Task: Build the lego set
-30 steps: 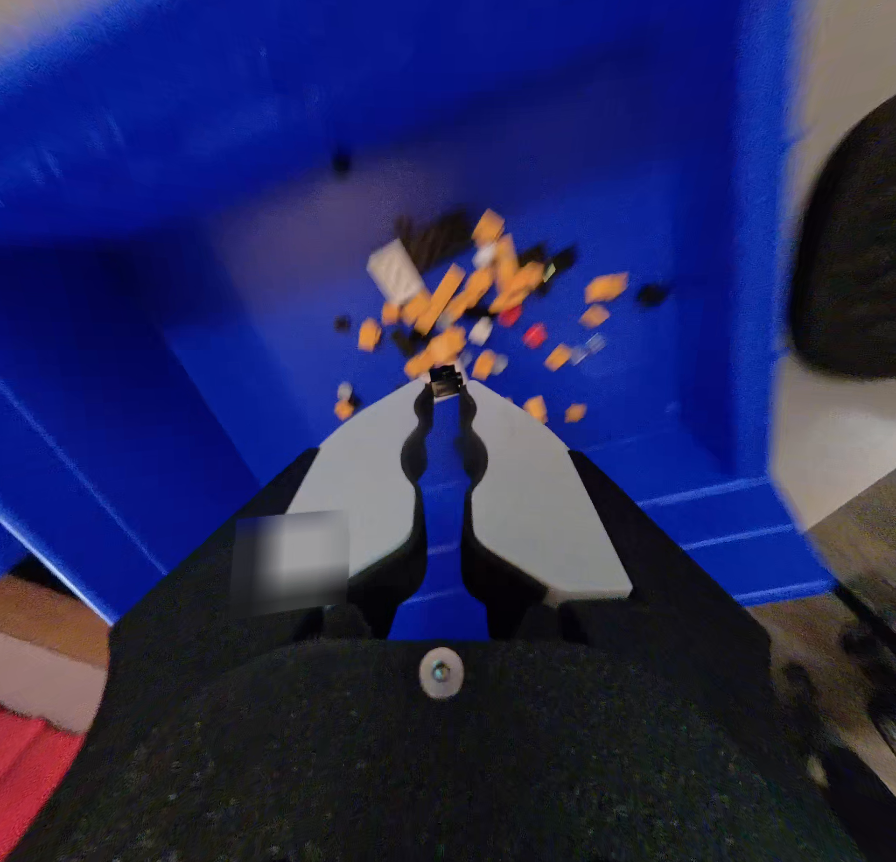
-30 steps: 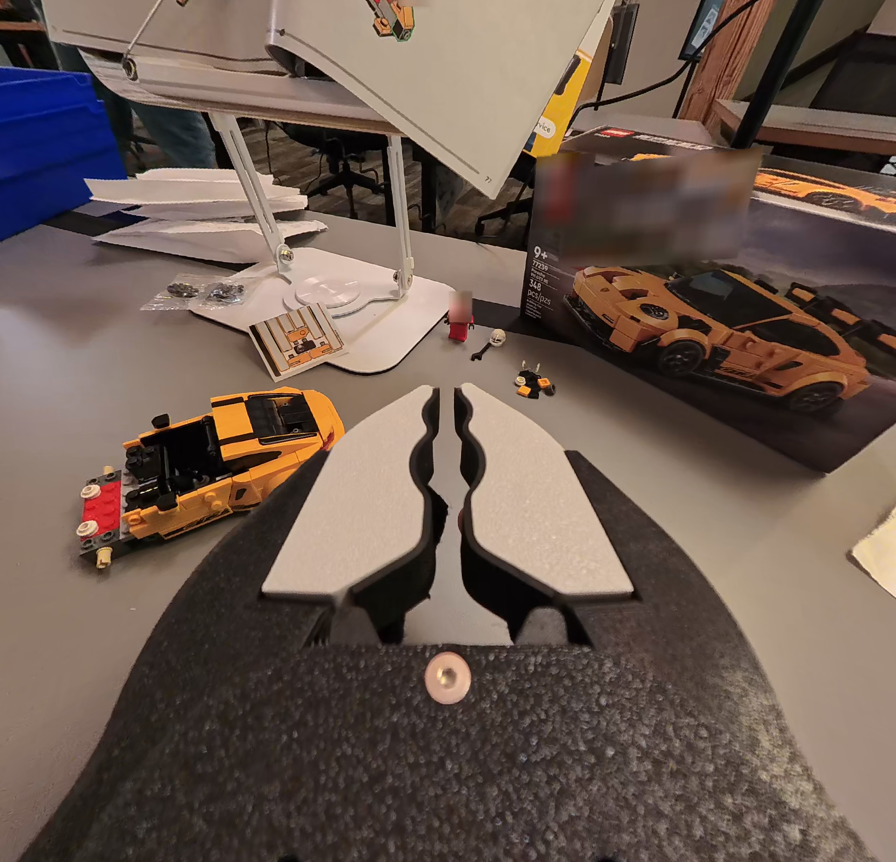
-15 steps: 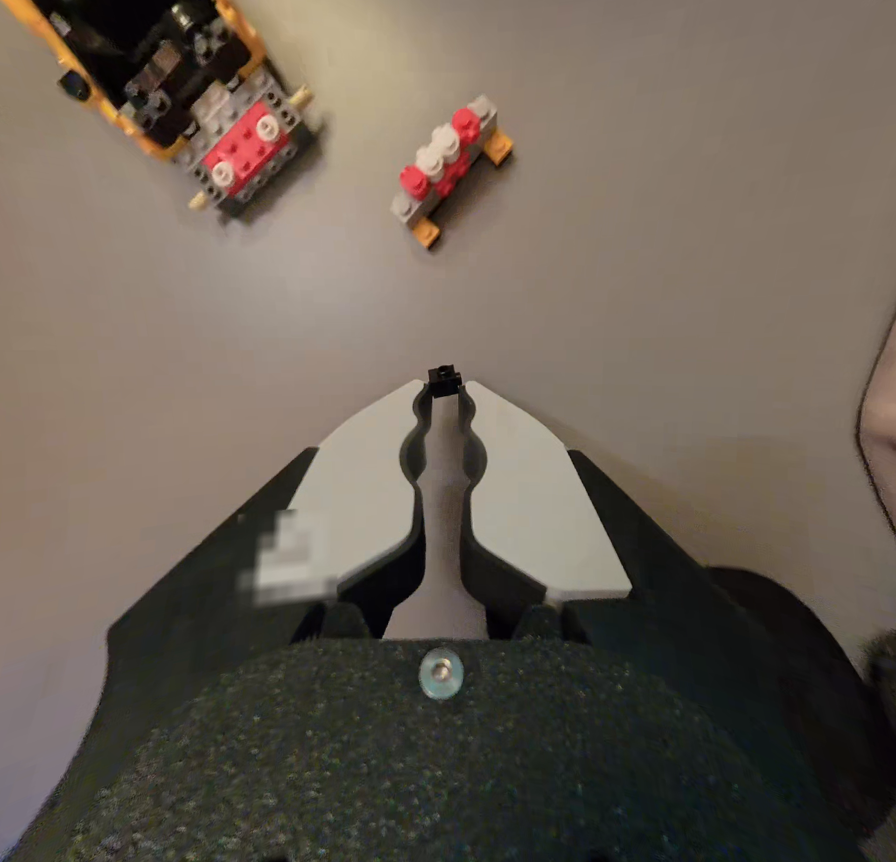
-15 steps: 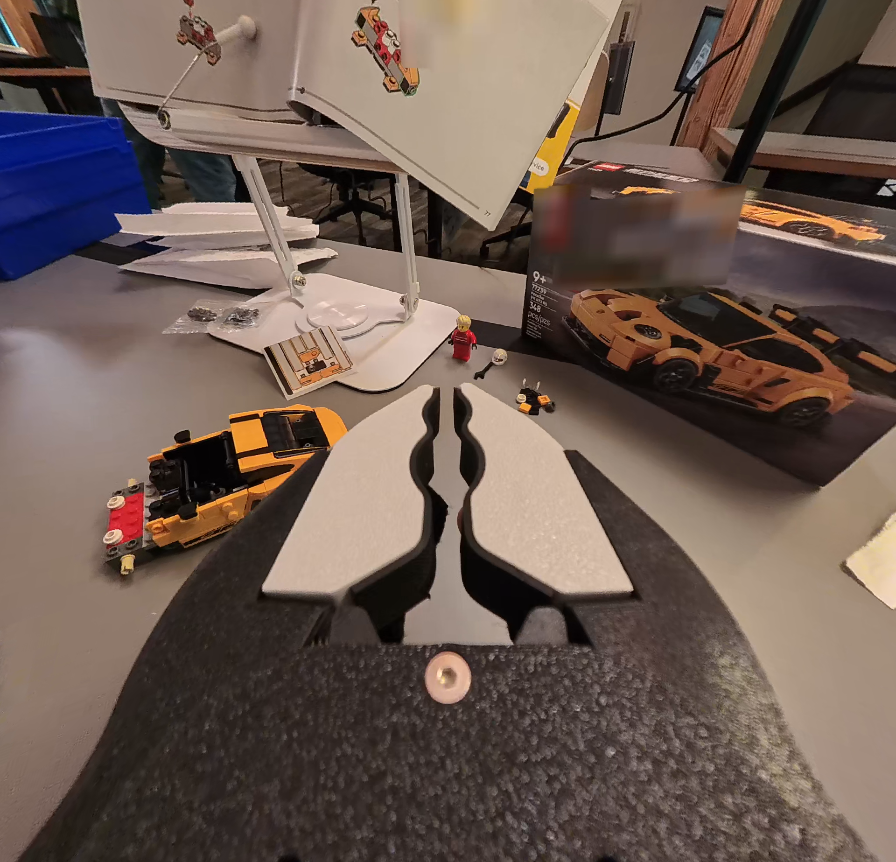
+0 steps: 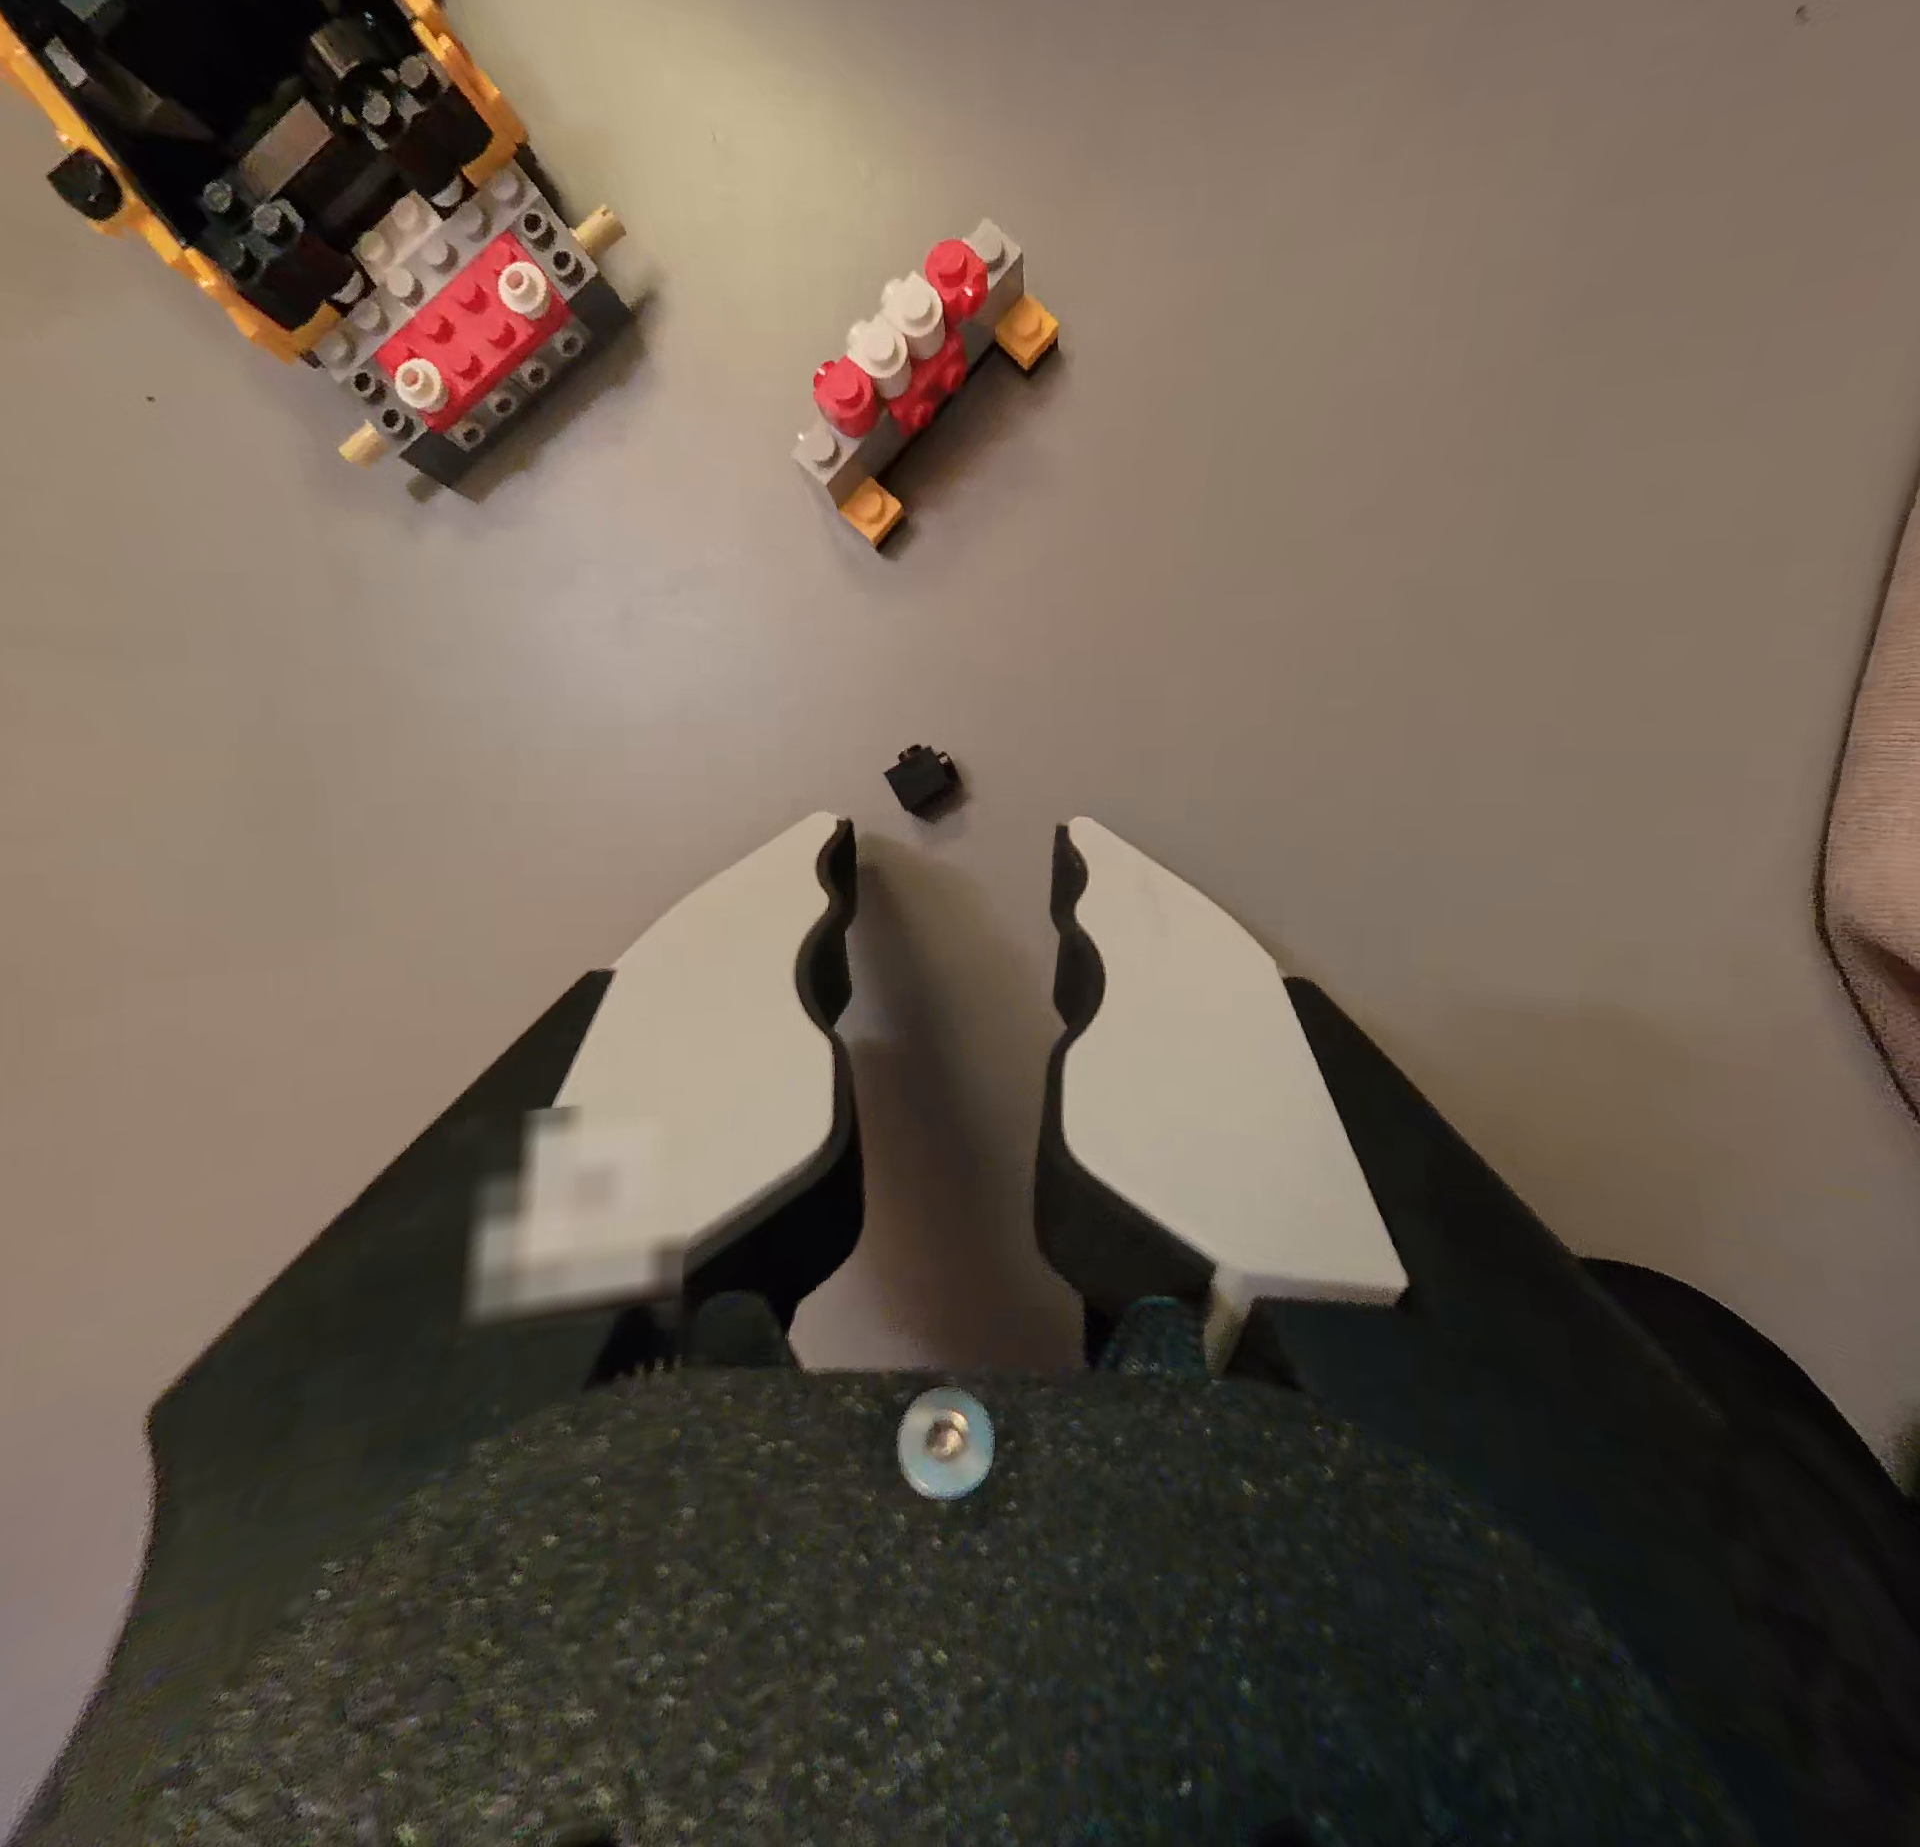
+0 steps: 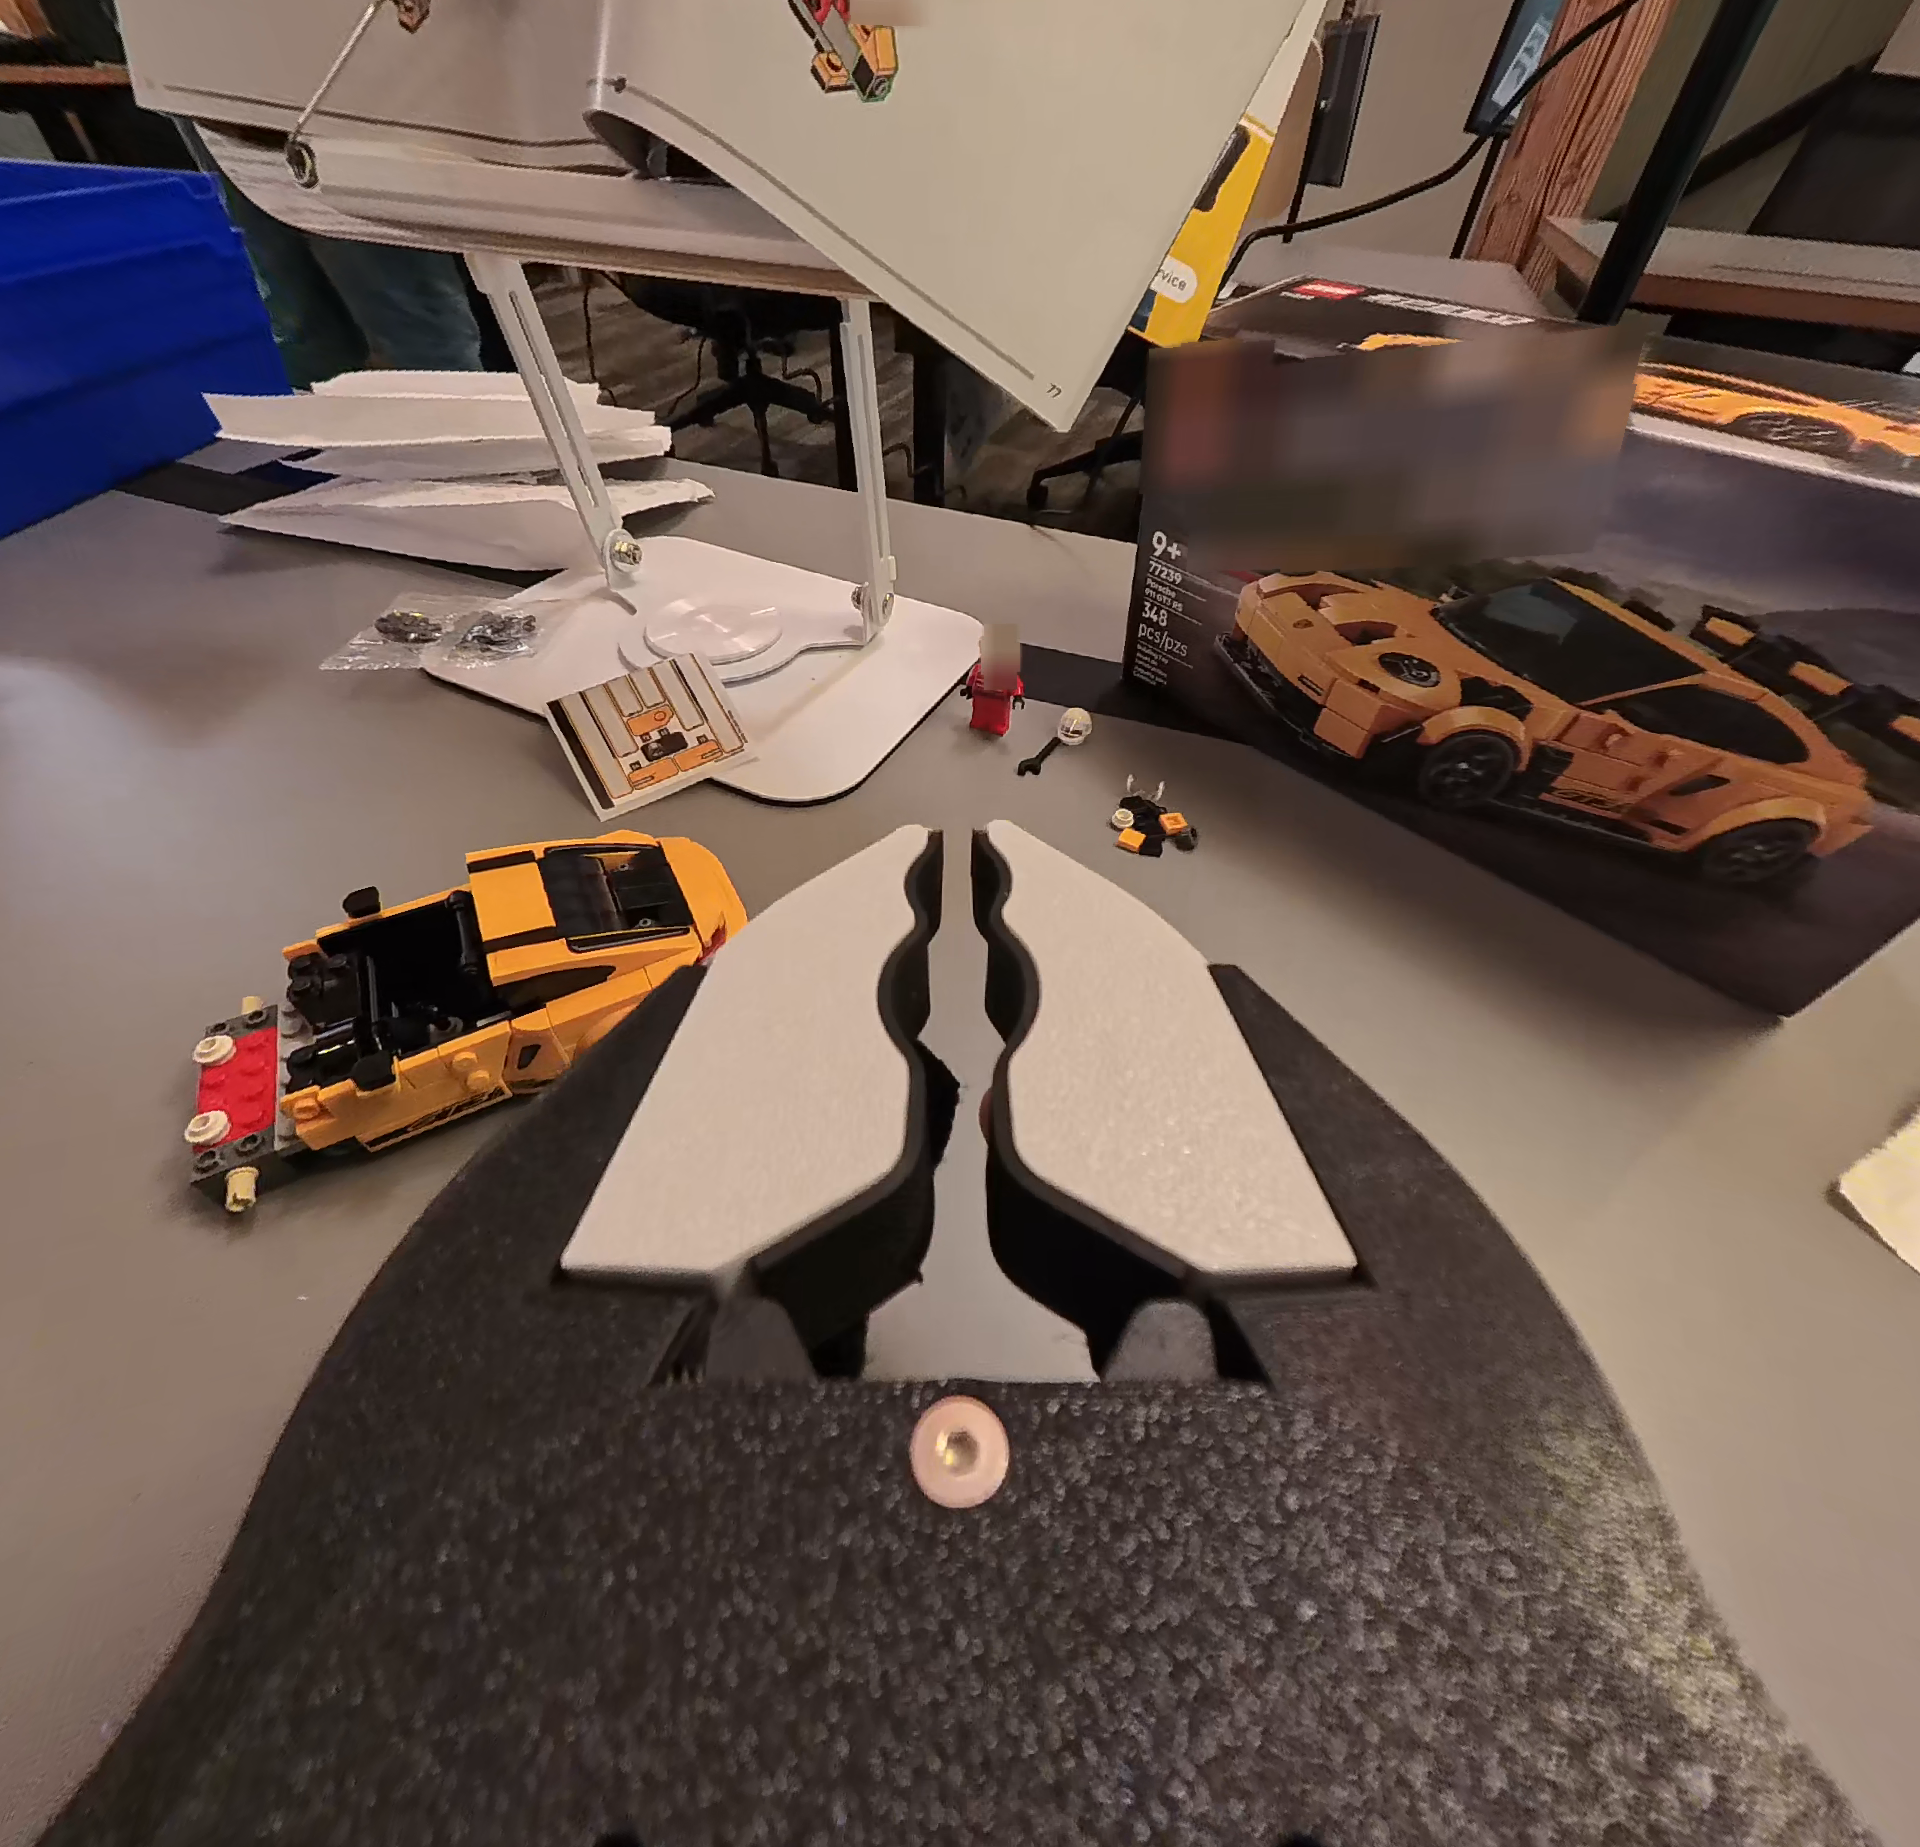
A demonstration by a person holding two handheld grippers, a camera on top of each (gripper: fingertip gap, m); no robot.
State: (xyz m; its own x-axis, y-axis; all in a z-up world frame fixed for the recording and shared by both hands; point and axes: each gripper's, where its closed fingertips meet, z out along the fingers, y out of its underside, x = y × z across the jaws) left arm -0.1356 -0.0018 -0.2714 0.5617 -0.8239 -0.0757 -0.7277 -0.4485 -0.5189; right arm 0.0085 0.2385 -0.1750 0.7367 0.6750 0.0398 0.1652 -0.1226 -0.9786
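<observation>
In the left wrist view my left gripper (image 5: 953, 831) is open above the grey table (image 5: 1351, 447). A small black brick (image 5: 923, 781) lies on the table just ahead of the fingertips and touches neither pad. Farther ahead lies a small grey, red and orange sub-assembly (image 5: 925, 374). The partly built orange and black car (image 5: 270, 166) is at the top left, its red and grey rear end toward me. In the right wrist view my right gripper (image 6: 957, 836) hovers over the table with its jaws nearly together and nothing between the fingertips. The car (image 6: 499, 966) lies to its left.
An instruction booklet (image 6: 831, 135) rests on a white stand. A sticker sheet (image 6: 649, 732), a red minifigure (image 6: 994, 701), a small pile of pieces (image 6: 1151, 829) and the set's box (image 6: 1507, 675) are ahead. A blue bin (image 6: 104, 322) is far left. About 30 cm separates my left fingertips from my right.
My left gripper carried the black brick from the blue bin to the table, then opened; the brick now lies free on the table. The right gripper stayed nearly shut and barely moved.
</observation>
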